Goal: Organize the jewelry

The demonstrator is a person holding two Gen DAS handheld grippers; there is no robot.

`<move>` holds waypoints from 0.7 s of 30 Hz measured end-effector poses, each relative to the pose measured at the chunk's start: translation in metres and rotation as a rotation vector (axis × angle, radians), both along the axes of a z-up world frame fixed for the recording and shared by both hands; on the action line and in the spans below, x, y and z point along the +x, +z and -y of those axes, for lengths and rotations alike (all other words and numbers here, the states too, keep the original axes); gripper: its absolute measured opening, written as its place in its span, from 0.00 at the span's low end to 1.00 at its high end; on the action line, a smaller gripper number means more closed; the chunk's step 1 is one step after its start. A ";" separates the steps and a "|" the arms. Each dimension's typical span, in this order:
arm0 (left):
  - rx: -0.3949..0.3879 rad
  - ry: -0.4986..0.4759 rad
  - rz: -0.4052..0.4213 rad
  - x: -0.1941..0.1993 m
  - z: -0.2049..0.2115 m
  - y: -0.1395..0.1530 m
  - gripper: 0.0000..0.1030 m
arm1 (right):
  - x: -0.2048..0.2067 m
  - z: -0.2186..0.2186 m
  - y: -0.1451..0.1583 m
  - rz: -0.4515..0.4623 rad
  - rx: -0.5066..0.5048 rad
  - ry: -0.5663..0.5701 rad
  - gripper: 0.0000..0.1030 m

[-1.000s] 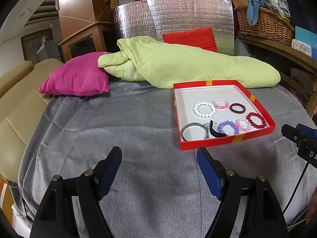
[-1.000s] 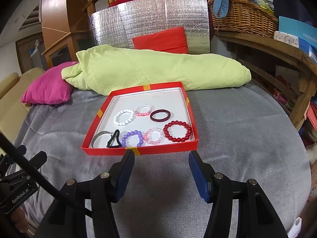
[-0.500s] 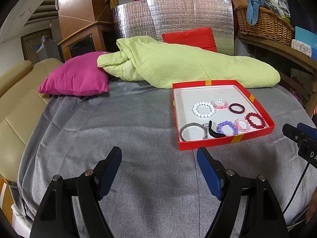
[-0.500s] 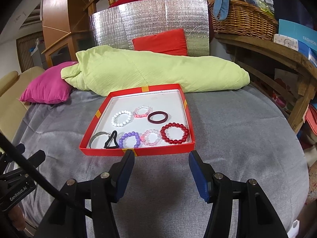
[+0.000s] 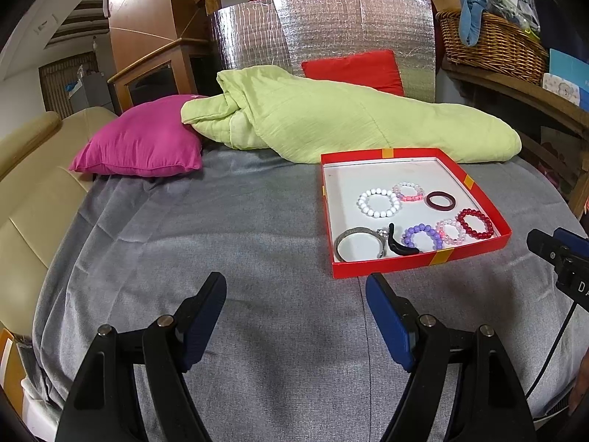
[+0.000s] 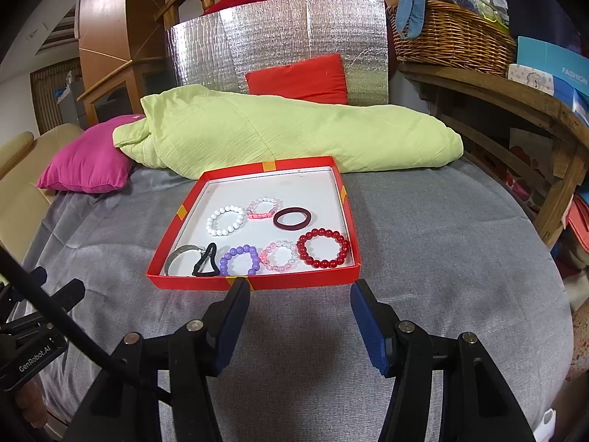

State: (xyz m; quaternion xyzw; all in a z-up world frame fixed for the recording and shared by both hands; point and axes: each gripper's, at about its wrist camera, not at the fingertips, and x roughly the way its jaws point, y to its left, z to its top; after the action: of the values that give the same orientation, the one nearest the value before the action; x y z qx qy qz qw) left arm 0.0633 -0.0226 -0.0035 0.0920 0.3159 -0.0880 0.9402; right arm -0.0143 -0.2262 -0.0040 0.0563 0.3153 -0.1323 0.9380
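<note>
My left tongs hover over the grey bedspread, jaws apart, nothing between them. Beyond them, far left: magenta cushion, touching the rolled green quilt that runs across the back of the bed.

Red tray sits on the spread ahead and to the right of the left tongs, its near rim just past the right fingertip in the left view.

Tray contents, left to right in the right wrist view:
- Front row: silver bangle, with a black hair tie overlapping its right side; purple bead bracelet; pale pink bead bracelet touching the red bead bracelet.
- Back row: white bead bracelet; pink-and-clear bracelet just beside it; dark maroon ring band.

My right tongs sit centred on the tray's near wall, jaws apart, empty; fingertips close to the rim, contact not determinable.

Far right: wooden shelf carrying a wicker basket.
</note>
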 end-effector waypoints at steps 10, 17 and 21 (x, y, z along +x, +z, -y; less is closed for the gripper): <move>-0.002 0.001 -0.003 0.000 0.000 0.000 0.76 | -0.001 0.002 0.001 0.002 -0.002 -0.005 0.59; 0.000 0.002 -0.005 0.000 0.003 -0.001 0.77 | -0.002 0.005 0.001 -0.003 -0.001 -0.008 0.59; -0.001 0.001 -0.006 0.000 0.003 -0.001 0.77 | -0.002 0.006 0.001 -0.003 -0.002 -0.010 0.59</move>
State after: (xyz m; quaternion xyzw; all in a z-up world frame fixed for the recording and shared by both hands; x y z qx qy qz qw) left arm 0.0634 -0.0253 -0.0045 0.0909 0.3190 -0.0880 0.9393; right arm -0.0164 -0.2321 -0.0032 0.0569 0.3162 -0.1375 0.9369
